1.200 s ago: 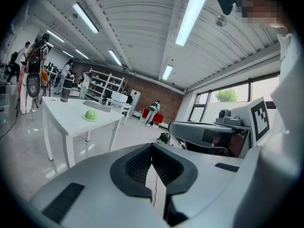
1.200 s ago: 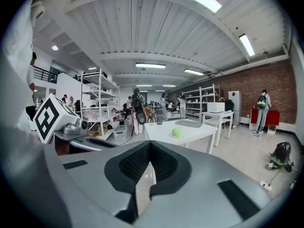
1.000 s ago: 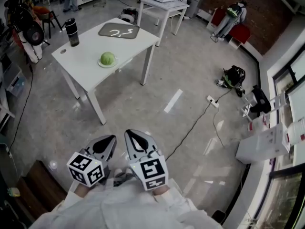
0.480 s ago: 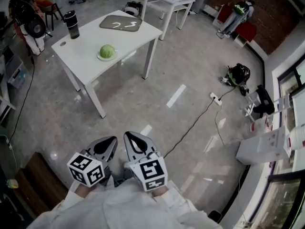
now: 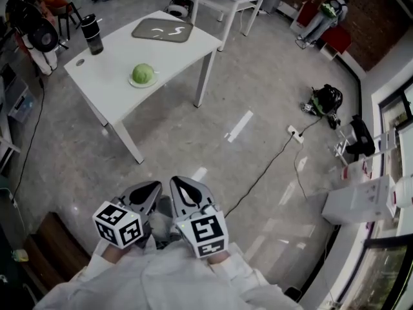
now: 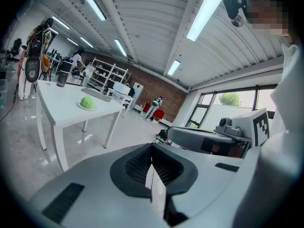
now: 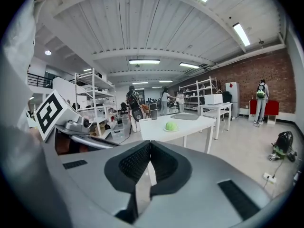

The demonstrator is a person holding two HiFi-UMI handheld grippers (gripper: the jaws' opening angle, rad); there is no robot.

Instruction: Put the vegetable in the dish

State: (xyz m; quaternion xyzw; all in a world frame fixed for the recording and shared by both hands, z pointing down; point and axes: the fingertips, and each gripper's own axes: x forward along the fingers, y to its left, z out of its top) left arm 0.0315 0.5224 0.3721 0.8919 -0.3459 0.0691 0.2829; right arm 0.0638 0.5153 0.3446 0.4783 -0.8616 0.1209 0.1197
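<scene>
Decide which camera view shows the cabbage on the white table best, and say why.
The head view: it looks down on the cabbage, whole and sitting in its dish on the table. Both gripper views catch it side-on, small and far off, with the dish only a thin rim under it.

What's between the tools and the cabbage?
Nothing visible. Only floor lies between the left tool, the right tool and the table. The cabbage already sits in its dish, with the cup and mat well apart.
</scene>
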